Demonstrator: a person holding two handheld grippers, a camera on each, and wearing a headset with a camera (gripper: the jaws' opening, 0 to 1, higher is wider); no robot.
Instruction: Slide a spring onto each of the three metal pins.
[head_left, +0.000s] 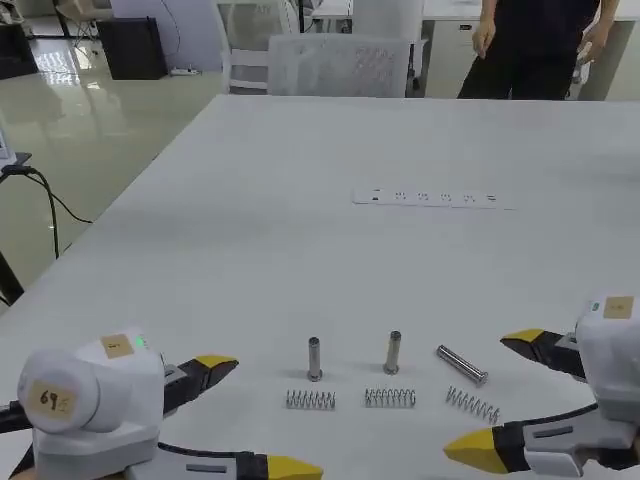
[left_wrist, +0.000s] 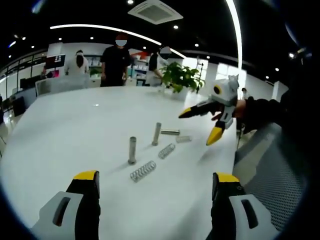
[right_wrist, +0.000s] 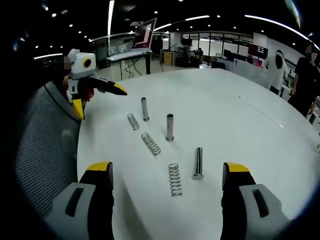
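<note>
left claw (head_left: 265, 415) agape — cut off at frame edge | right claw (head_left: 478, 396) likewise

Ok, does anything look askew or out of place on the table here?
Yes: one metal pin, rightmost in the head view, lies on its side at a slant, while the other two pins stand upright. The three springs lie loose in front of them.

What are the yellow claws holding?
Nothing. The left gripper and right gripper are both open and empty; the three springs and metal pins rest on the table.
</note>
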